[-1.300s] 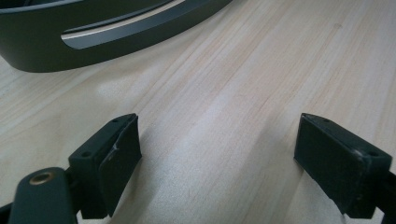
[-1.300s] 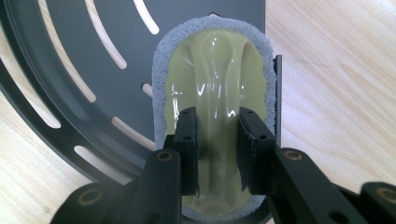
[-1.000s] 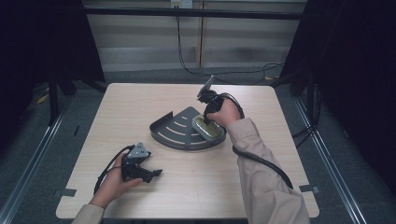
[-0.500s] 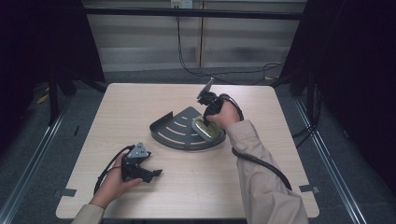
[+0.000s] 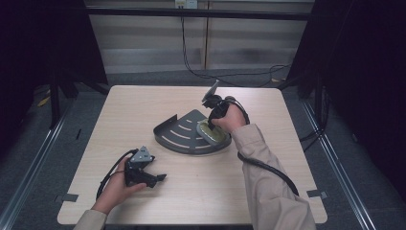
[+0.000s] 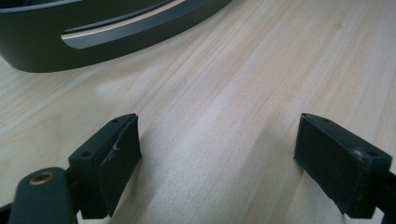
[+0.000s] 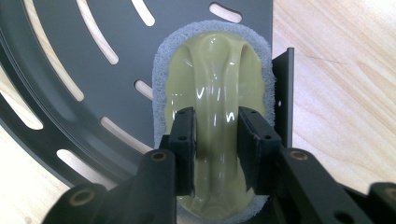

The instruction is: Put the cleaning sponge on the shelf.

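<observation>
Right gripper view: right claw [image 7: 215, 140] straddles the scrubber's [image 7: 212, 79] glossy olive handle, jaws just easing apart; the scrubber could slide across the slotted corner rack [image 7: 70, 60]. Left claw [image 6: 224, 158] gapes, empty.

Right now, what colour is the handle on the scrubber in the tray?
The scrubber's handle is glossy olive-yellow, over a grey pad; the right gripper view shows it best.
</observation>
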`<state>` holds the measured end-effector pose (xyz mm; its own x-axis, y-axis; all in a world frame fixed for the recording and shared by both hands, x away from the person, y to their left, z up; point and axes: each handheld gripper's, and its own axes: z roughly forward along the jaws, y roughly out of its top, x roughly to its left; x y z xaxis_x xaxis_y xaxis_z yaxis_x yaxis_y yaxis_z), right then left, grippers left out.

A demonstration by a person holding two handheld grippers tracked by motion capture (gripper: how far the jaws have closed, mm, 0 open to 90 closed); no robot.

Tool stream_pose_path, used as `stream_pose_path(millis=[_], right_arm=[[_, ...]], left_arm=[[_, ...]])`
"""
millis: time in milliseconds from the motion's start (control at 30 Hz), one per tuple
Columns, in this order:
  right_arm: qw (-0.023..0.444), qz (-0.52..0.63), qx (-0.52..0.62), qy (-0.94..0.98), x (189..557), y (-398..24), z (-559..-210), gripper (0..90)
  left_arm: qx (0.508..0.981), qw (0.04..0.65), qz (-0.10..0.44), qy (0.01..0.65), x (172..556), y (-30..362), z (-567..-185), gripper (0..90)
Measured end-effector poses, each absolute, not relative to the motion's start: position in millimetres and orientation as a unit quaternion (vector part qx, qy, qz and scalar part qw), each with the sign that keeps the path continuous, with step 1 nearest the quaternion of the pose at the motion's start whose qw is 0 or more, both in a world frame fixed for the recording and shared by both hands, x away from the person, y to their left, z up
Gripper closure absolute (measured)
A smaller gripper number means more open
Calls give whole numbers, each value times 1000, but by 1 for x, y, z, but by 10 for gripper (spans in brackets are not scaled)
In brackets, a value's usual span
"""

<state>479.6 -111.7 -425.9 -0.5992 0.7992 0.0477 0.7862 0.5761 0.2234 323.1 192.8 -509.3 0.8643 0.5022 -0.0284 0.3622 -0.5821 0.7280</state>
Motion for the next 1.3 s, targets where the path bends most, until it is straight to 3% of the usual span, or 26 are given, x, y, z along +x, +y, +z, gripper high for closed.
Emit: stream_pose_path(millis=[333,600,767,1300], right_arm=[[28,118,457,881,477,-118,-420,532],[41,123,462,878,473,-124,-413,344],[45,133,458,878,469,-126,-410,278],[41,152,451,879,458,-139,-409,214]], left_arm=[[885,386,92,244,323,193,-509,139],[885,387,89,245,323,193,-509,139],[884,387,92,245,323,193,-509,139],[884,387,91,244,323,193,-509,139]])
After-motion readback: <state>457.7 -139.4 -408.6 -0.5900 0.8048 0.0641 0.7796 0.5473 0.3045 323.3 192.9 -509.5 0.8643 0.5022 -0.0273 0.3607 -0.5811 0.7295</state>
